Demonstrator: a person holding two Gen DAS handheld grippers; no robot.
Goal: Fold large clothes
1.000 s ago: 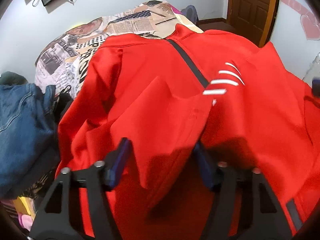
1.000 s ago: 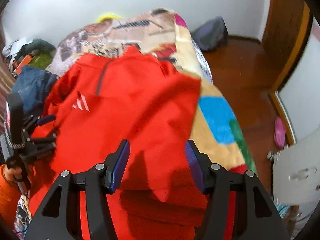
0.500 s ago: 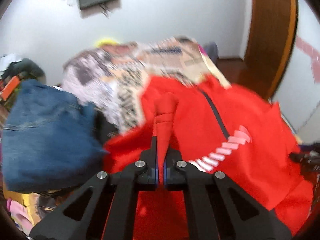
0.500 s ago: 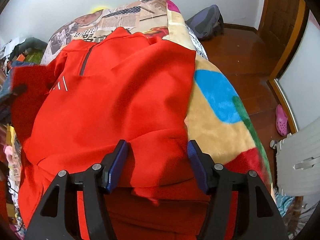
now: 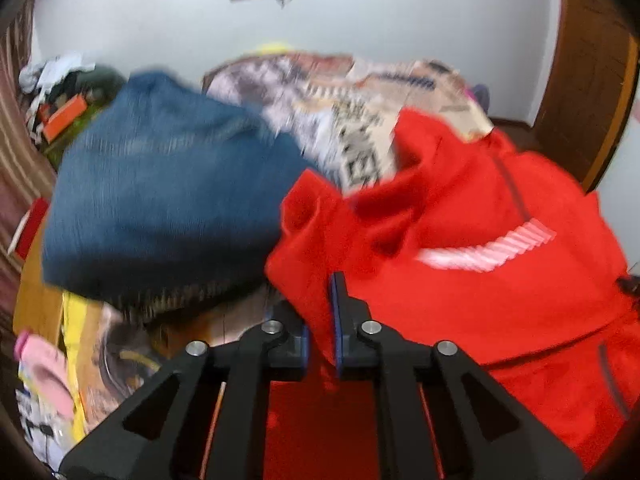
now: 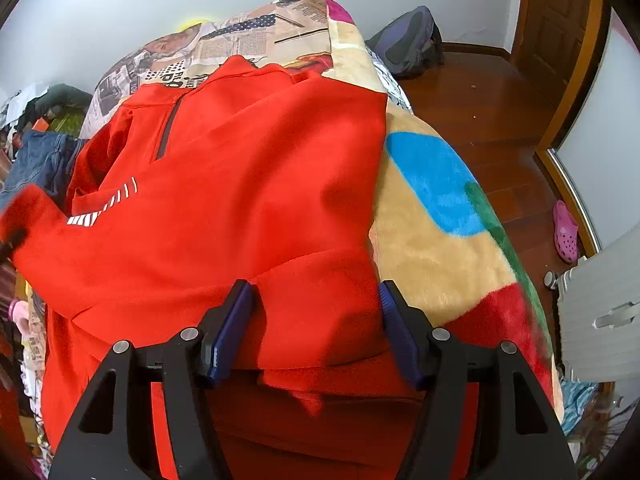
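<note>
A large red zip jacket (image 6: 248, 184) with white chest stripes lies front-up on the bed; it also shows in the left wrist view (image 5: 480, 240). My left gripper (image 5: 320, 320) is shut on a fold of the jacket's left sleeve and holds it lifted to the left of the body. That raised red sleeve shows at the left edge of the right wrist view (image 6: 28, 216). My right gripper (image 6: 316, 320) is open, its jaws straddling a folded red sleeve at the jacket's lower right; the fingers (image 6: 236, 320) are apart from each other.
Blue jeans (image 5: 160, 192) lie in a heap left of the jacket. The bed carries a printed blanket (image 6: 440, 216). Wooden floor, a backpack (image 6: 412, 40) and a pink shoe (image 6: 566, 232) are to the right. Clutter sits at the far left.
My left gripper closed on the red sleeve and has swung it up and to the left, toward the jeans. My right gripper stayed open and moved slightly closer over the lower right sleeve.
</note>
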